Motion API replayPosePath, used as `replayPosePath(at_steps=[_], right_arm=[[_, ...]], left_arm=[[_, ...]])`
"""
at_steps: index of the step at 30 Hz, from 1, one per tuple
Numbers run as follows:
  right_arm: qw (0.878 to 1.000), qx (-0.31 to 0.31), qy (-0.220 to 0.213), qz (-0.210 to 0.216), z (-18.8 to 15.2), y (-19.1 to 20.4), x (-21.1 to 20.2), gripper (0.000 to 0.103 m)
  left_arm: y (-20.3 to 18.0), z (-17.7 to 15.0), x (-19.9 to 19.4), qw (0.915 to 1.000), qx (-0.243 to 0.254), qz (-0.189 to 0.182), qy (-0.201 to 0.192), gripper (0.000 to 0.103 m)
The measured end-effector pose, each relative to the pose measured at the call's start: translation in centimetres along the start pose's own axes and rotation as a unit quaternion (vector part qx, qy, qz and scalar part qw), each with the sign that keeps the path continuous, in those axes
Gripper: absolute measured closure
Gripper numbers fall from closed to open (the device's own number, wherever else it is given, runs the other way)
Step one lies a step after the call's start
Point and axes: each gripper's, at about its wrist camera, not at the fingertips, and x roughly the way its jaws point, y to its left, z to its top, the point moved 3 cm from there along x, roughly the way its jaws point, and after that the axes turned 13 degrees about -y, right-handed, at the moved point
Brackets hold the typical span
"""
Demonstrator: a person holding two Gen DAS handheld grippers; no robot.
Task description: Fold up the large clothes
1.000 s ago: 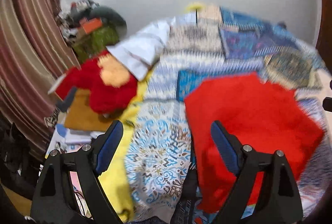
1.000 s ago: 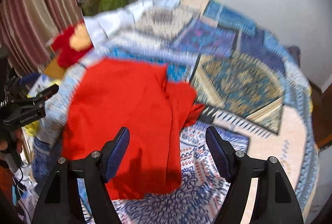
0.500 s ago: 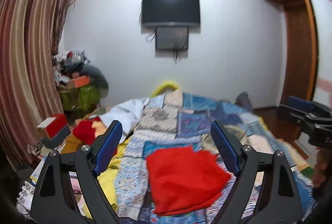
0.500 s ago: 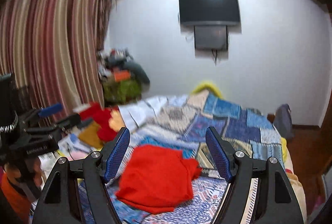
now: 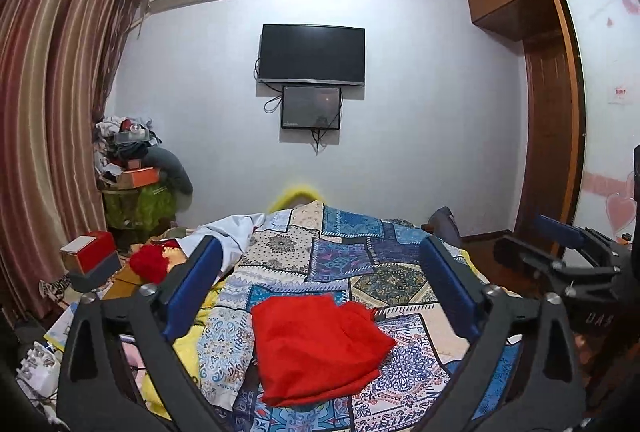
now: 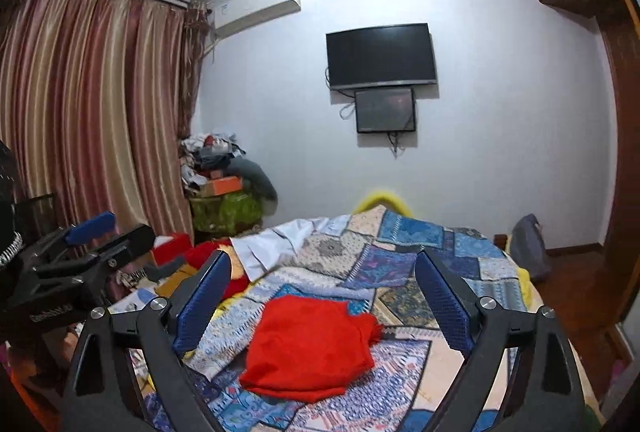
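A red garment (image 5: 318, 346) (image 6: 310, 346) lies folded into a rough square on the patchwork bedspread (image 5: 340, 260) (image 6: 384, 256). My left gripper (image 5: 320, 268) hovers well above and short of it, jaws opening wide, nothing between the blue pads. My right gripper (image 6: 322, 276) is likewise raised and pulled back, jaws opening, holding nothing. Each gripper shows at the edge of the other's view: the right gripper (image 5: 568, 256) at the right, the left gripper (image 6: 80, 252) at the left.
A white cloth (image 5: 236, 232) and a red plush toy (image 5: 154, 262) lie at the bed's far left. Boxes (image 5: 90, 260) and a clothes pile (image 5: 128, 159) stand by the striped curtain (image 5: 48, 135). A TV (image 5: 312, 53) hangs on the far wall; a wooden wardrobe (image 5: 556, 135) stands right.
Both grippers have risen and drawn back from the red garment, tilting from looking down at the bed to nearly level. Their jaws have spread wider. The garment stays lying on the bedspread.
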Motion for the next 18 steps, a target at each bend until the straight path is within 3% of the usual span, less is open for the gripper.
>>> replayPosePath(at_steps=[2, 18], right_arm=[[1.0, -0.005, 0.003, -0.012, -0.2, 0.0, 0.0, 0.0], [0.999, 0.003, 0.026, -0.027, -0.7, -0.6, 2.8, 0.0]], left_arm=[[-0.4, -0.2, -0.2, 1.0, 0.002, -0.002, 0.004, 0.001], [-0.5, -1.4, 0.0, 0.9999, -0.001, 0.002, 0.016, 0.0]])
